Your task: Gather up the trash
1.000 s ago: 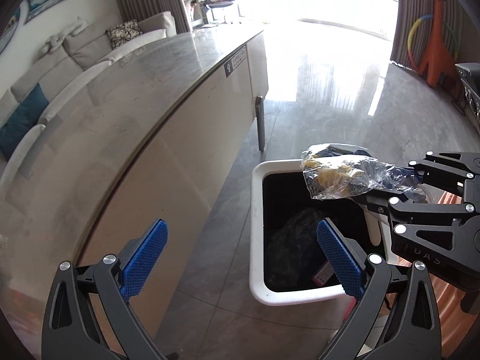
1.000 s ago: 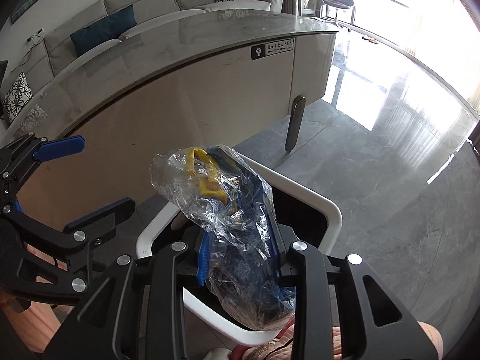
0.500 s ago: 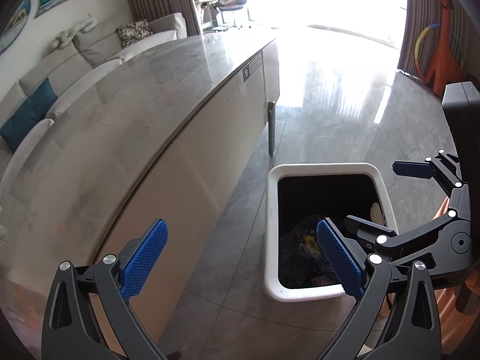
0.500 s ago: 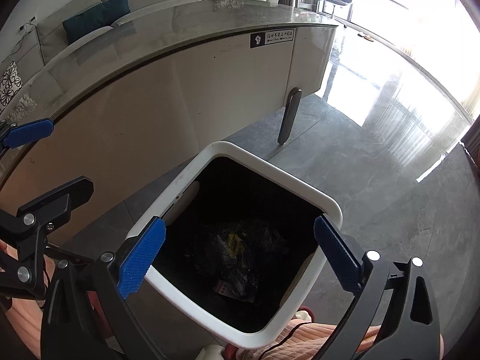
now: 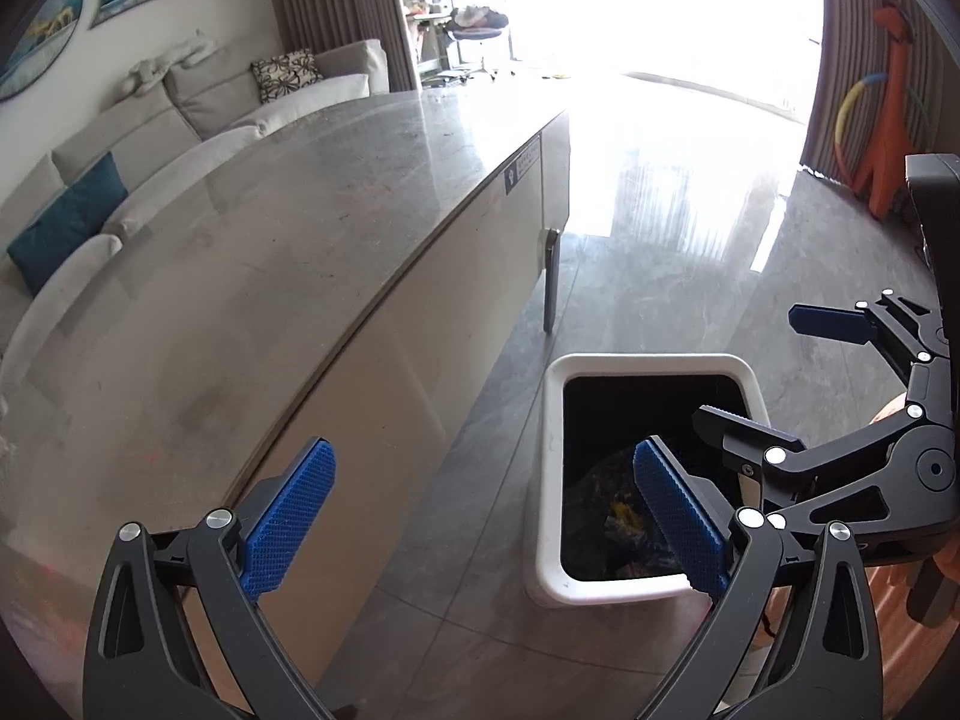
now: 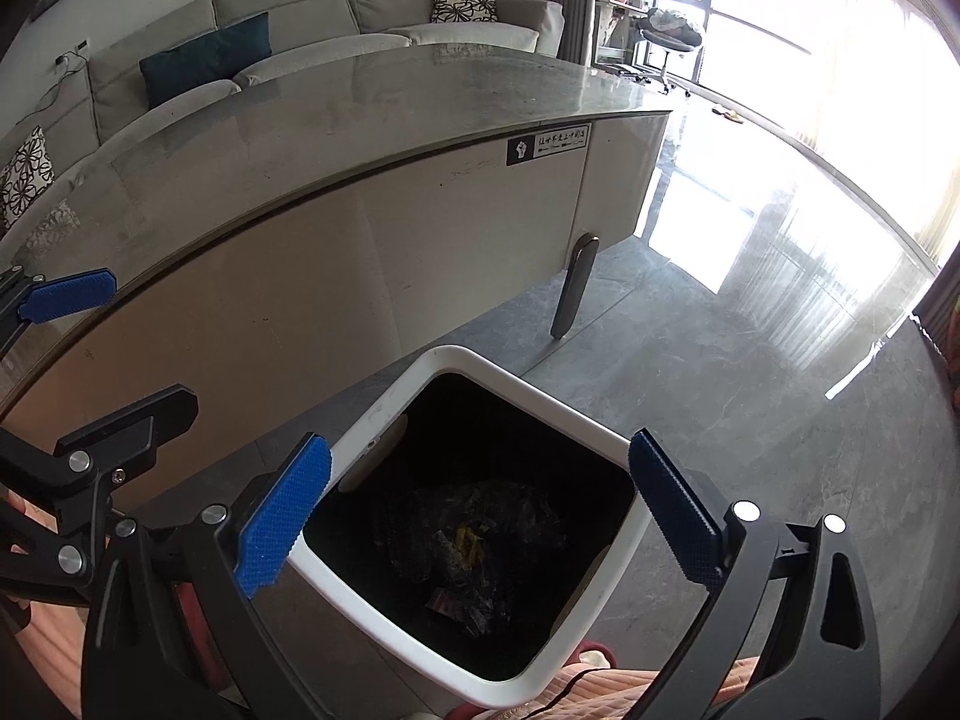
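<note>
A white-rimmed trash bin [image 6: 528, 387] stands on the grey floor beside the table; it also shows in the left wrist view [image 5: 549, 480]. A clear plastic bag with yellow and blue contents [image 6: 474, 540] lies at the bottom of the bin, also seen in the left wrist view [image 5: 621, 519]. My right gripper [image 6: 474, 516] is open and empty, held above the bin's mouth; it shows in the left wrist view [image 5: 774, 372]. My left gripper [image 5: 486, 510] is open and empty, left of the bin over the table's edge, and shows in the right wrist view [image 6: 102, 348].
A long marble-topped table [image 5: 270, 252] with pale side panels and a metal leg [image 5: 549, 282] runs along the left of the bin. A grey sofa [image 6: 312, 36] stands behind it. An orange giraffe toy [image 5: 888, 108] is at the far right. Glossy floor [image 6: 750, 348] stretches beyond the bin.
My right gripper opened and let go of the plastic bag, which dropped into the bin. Both grippers have risen a little and stayed open.
</note>
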The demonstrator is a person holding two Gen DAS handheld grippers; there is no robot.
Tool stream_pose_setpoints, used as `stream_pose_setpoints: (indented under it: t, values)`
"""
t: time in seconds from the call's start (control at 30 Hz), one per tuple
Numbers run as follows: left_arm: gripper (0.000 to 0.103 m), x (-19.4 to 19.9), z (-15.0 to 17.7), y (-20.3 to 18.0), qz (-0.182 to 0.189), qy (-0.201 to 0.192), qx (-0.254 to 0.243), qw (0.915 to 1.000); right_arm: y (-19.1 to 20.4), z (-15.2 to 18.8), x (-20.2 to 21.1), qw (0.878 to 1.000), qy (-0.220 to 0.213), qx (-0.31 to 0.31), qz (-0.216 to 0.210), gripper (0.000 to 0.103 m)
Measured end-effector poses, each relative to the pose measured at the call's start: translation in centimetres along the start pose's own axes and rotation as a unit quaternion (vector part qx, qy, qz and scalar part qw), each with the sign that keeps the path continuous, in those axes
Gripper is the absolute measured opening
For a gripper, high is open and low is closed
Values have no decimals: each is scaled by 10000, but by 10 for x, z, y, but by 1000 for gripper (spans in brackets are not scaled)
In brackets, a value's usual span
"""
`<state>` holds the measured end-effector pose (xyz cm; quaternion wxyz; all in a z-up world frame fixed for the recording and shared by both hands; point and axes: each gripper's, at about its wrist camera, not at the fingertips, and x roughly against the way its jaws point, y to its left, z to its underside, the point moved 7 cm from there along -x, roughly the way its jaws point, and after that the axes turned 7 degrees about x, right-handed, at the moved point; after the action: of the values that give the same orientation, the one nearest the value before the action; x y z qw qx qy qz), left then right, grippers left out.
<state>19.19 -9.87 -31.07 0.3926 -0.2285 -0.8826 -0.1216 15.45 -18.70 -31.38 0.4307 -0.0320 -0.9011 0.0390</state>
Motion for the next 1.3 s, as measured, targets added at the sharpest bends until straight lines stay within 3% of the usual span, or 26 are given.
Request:
stream_pose_setpoints:
  t: [0.3, 0.5, 0.67, 0.83, 0.93, 1.03, 1.13, 1.3]
  values:
    - [98, 33, -14, 46, -296, -404, 399, 9979, 31, -49, 19, 9982, -473, 361, -12, 99]
    - [98, 70, -37, 98, -602, -868, 930, 9901, 67, -99, 40, 9935, -976, 579, -138, 99]
    - [98, 111, -64, 148, -953, -1418, 1440, 9747, 100, -149, 70, 9844, -1568, 801, 32, 99]
    - [98, 156, -93, 172, -1395, -2021, 1428, 9588, 146, -196, 109, 9667, -2276, 1161, 159, 99]
    - [98, 176, -103, 185, -1755, -2329, 1400, 9462, 169, -214, 122, 9561, -2646, 1206, 354, 99]
    - [98, 191, -109, 204, -2351, -2582, 1422, 9262, 182, -232, 125, 9504, -2815, 1230, 483, 99]
    - [98, 192, -117, 224, -2200, -2660, 1469, 9270, 188, -245, 121, 9501, -2853, 1186, 435, 99]
    - [98, 180, -107, 259, -1633, -2602, 1856, 9333, 191, -253, 109, 9547, -2759, 1047, 380, 99]
